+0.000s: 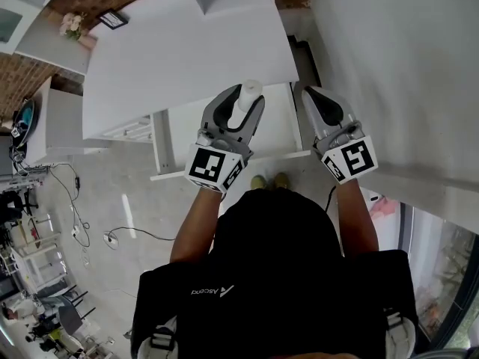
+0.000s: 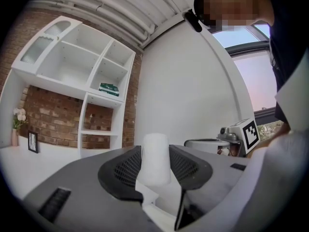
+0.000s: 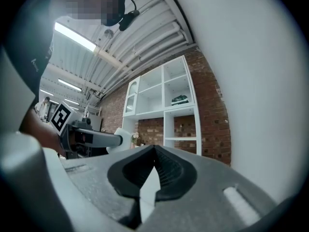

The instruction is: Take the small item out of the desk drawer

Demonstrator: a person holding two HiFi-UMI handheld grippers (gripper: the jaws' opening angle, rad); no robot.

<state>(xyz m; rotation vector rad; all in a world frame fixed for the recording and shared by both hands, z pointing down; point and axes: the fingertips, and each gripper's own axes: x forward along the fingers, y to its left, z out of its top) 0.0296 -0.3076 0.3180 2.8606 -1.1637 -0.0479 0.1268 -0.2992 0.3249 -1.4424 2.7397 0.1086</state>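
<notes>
A small white cylinder-shaped item [image 1: 245,108] stands upright between the jaws of my left gripper [image 1: 241,96], which is shut on it and holds it above the open white desk drawer [image 1: 281,124]. In the left gripper view the item [image 2: 155,159] fills the gap between the two dark pads. My right gripper [image 1: 314,96] hovers just right of the drawer, shut with nothing in it; its pads meet in the right gripper view [image 3: 153,153]. That view also shows the left gripper [image 3: 91,138] with the item [image 3: 123,138] at its tip.
The white desk top [image 1: 179,51] lies beyond the drawer, with a small picture frame [image 1: 112,19] and flowers [image 1: 72,25] at its far left corner. A white wall [image 1: 397,66] stands at the right. White shelves [image 2: 87,76] hang on a brick wall. Cables [image 1: 112,238] lie on the floor.
</notes>
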